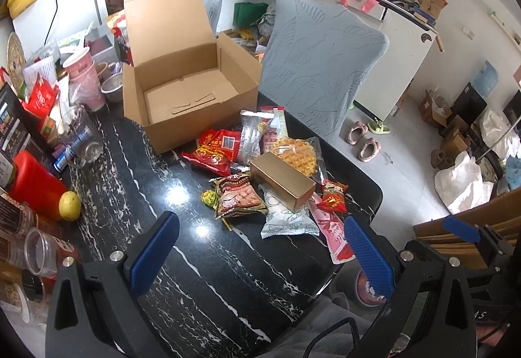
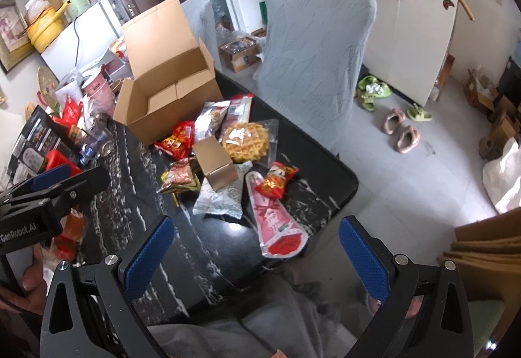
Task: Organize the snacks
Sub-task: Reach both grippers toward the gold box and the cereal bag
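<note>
An open, empty cardboard box [image 1: 192,91] [image 2: 169,97] stands on the black marble table [image 1: 182,247] [image 2: 208,247]. In front of it lies a pile of snacks: a gold box [image 1: 282,180] [image 2: 215,167], a waffle pack [image 1: 296,156] [image 2: 246,139], red packets [image 1: 216,149] [image 2: 177,138], a nut bag [image 1: 237,195], a white pouch [image 1: 286,221] [image 2: 221,198] and a pink pouch [image 2: 276,221]. My left gripper [image 1: 260,247] is open and empty, above the table short of the pile. My right gripper [image 2: 257,247] is open and empty near the table's front edge.
Jars, cups, a red container [image 1: 35,182] and a lemon [image 1: 69,205] crowd the table's left side. A grey-covered chair [image 1: 322,64] [image 2: 316,58] stands behind the table at the right. Slippers [image 2: 400,130] lie on the floor.
</note>
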`<state>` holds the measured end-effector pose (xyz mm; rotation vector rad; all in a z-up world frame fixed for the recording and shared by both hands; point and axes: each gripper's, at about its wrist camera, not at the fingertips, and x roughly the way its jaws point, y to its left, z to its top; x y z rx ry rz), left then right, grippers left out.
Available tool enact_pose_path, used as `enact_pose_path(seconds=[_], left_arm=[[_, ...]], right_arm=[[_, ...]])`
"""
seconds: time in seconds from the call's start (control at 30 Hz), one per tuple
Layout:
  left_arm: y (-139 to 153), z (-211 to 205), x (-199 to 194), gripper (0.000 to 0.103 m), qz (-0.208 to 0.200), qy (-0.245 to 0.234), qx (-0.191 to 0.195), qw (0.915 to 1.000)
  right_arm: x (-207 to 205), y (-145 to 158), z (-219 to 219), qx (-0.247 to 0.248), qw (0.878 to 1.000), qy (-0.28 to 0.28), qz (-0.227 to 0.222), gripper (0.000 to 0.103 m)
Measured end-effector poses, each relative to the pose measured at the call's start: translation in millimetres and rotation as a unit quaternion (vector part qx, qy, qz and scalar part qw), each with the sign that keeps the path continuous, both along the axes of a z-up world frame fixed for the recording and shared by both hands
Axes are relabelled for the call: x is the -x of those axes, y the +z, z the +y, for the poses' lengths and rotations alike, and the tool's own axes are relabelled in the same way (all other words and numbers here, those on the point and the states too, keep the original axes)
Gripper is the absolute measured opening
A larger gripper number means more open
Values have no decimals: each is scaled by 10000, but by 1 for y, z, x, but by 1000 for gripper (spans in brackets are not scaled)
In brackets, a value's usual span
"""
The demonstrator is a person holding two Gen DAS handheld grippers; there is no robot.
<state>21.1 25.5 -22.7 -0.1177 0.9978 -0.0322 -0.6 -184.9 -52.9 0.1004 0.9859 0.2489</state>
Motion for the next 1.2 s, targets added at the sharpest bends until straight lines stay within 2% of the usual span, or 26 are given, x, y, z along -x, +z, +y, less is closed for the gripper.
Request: enact_pose_path(seconds=[0.23,0.67,0.97,1.2], left_arm=[[-11,11,-24,103,138,69,-66,9999],[-61,24,-65,103,841,224,-186,9960],[-84,41,-81,103,1148,699,-179,9908],[-100,55,-91,103,1312,985,-191,9863]], right_arm=[[-22,-12,11,-66,9995,246,194,103],[-79,-48,36,15,9951,856,493,103],[-125,-74,67,38,9866,1524,583,103],[-149,-93,88,166,9779,1971,675,95]])
